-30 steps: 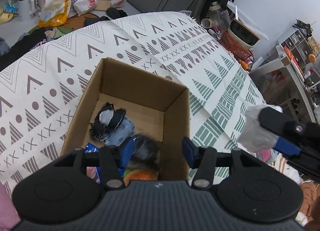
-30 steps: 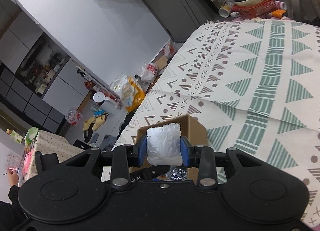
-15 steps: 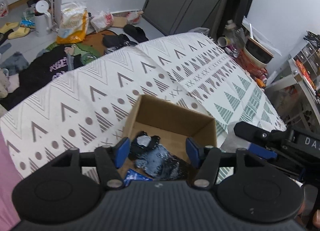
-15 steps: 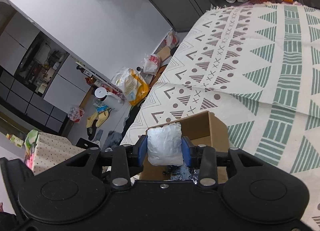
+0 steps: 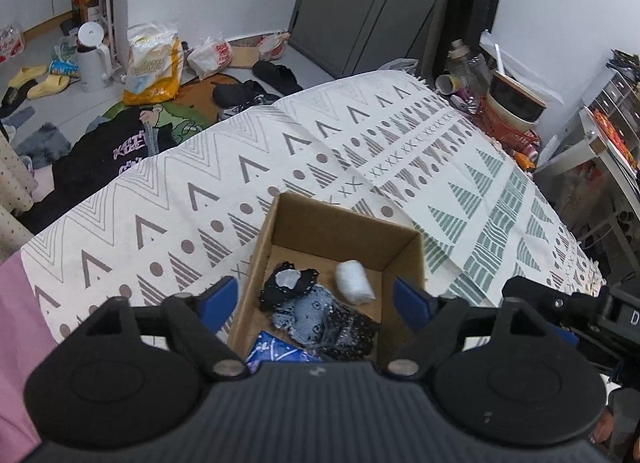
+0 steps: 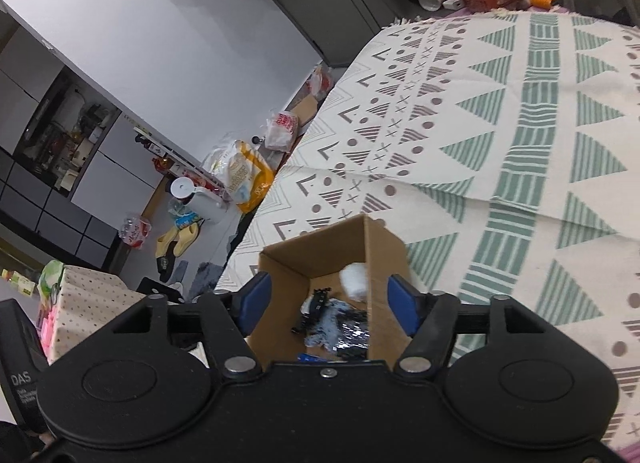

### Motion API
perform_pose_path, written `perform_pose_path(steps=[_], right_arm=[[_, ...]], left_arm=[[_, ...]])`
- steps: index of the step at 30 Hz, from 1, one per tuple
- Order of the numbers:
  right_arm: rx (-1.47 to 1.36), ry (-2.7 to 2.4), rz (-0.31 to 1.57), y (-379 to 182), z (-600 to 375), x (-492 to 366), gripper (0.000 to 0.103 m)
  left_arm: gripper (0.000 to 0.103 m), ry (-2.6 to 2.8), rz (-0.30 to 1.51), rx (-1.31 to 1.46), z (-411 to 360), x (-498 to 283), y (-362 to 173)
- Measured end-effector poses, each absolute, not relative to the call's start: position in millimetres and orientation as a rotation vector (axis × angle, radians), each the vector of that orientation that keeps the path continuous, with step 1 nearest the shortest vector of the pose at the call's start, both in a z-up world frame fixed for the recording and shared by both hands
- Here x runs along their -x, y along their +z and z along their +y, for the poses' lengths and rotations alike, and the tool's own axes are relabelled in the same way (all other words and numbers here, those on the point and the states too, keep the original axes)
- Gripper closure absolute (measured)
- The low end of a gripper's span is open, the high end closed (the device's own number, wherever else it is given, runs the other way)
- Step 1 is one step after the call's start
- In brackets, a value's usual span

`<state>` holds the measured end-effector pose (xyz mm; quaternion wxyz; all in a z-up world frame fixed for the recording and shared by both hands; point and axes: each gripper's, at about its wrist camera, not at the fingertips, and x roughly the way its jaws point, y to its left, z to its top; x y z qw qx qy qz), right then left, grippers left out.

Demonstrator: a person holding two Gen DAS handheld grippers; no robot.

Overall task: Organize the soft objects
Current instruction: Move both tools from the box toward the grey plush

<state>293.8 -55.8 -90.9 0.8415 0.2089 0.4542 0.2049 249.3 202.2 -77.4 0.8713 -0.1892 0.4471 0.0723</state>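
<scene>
An open cardboard box (image 5: 344,223) stands on the patterned bed cover (image 5: 200,199); it also shows in the right wrist view (image 6: 320,255). Inside lie a white rolled soft bundle (image 5: 354,281), a black lacy piece (image 5: 288,287), a grey-blue piece (image 5: 312,317) and a blue packet (image 5: 276,351). The white bundle (image 6: 354,279) rests against the box's right wall. My left gripper (image 5: 316,301) is open and empty above the box's near side. My right gripper (image 6: 326,301) is open and empty above the box; its body shows at the right of the left wrist view (image 5: 568,311).
The floor beyond the bed holds dark clothes (image 5: 120,143), a yellow bag (image 5: 154,63), a white kettle (image 5: 94,57) and slippers (image 5: 44,81). A red basket with a bowl (image 5: 512,111) stands at the bed's far right. A pink cloth (image 5: 16,343) lies at the left.
My right gripper has opened and let go of the white bundle, which now lies in the box. My left gripper has risen and stayed open.
</scene>
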Motion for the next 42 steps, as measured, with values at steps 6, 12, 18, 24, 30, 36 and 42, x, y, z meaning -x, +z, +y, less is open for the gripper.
perform_pose_path(steps=[6,12,18,24,30,36,42], right_arm=[[-0.45,0.407,0.93,-88,-82,-284,0.022],[-0.404,0.402,0.808,-75,-104,-269,0.003],[-0.402,0.403,0.764,-69,-134,-266,0.0],[-0.384,0.368,0.74,-72,-168,-260,0.0],[-0.38,0.327,0.719,-79,-201,-261,0.0],[-0.43,0.286,0.714,-88,-241,-265,0.0],[-0.445,0.239,0.697,-95,-275,-267,0.0]], left_arm=[[0.006,0.155,0.926,0.351,183,-247,-69],[0.0,0.154,0.89,0.357,161,-244,-58],[0.0,0.129,0.836,0.38,134,-243,-50],[0.0,0.114,0.816,0.356,102,-247,-47],[0.0,0.082,0.833,0.33,69,-253,-51],[0.0,0.037,0.862,0.289,33,-261,-57],[0.0,-0.005,0.873,0.234,-7,-273,-61]])
